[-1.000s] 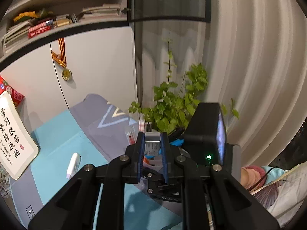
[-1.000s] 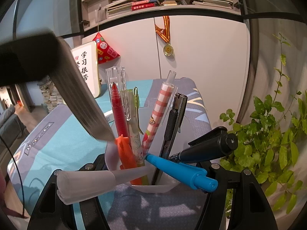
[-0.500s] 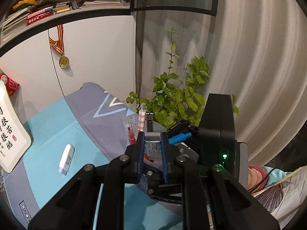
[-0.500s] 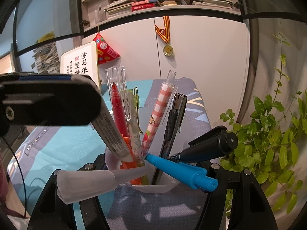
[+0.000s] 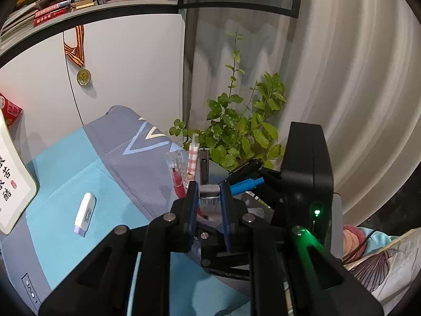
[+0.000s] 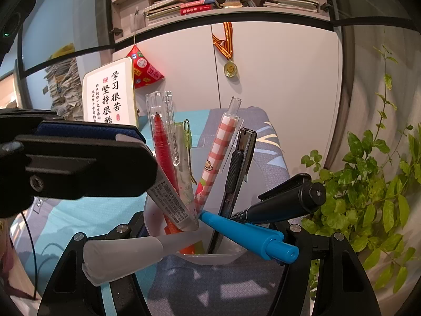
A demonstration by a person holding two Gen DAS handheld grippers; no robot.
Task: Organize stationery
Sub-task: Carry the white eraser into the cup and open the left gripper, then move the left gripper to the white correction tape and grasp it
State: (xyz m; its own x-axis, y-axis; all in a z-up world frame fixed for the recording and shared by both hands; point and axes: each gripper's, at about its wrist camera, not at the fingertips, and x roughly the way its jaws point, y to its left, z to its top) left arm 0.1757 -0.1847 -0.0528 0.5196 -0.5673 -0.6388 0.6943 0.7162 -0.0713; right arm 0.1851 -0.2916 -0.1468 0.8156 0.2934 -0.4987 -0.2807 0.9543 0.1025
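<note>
Pen cup (image 6: 210,256): translucent, pinched between the right tongs (image 6: 208,239), crowded with pens above the blue-and-grey desk (image 5: 79,173).
Glue stick (image 6: 171,202): clamped in the left tongs (image 5: 209,197), its lower end inside the cup.
Eraser (image 5: 84,214): lying alone on the desk, well apart.

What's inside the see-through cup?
The cup holds a red pen, a checked pen, a black utility knife, a blue pen and a black marker. The cup's bottom is covered.
</note>
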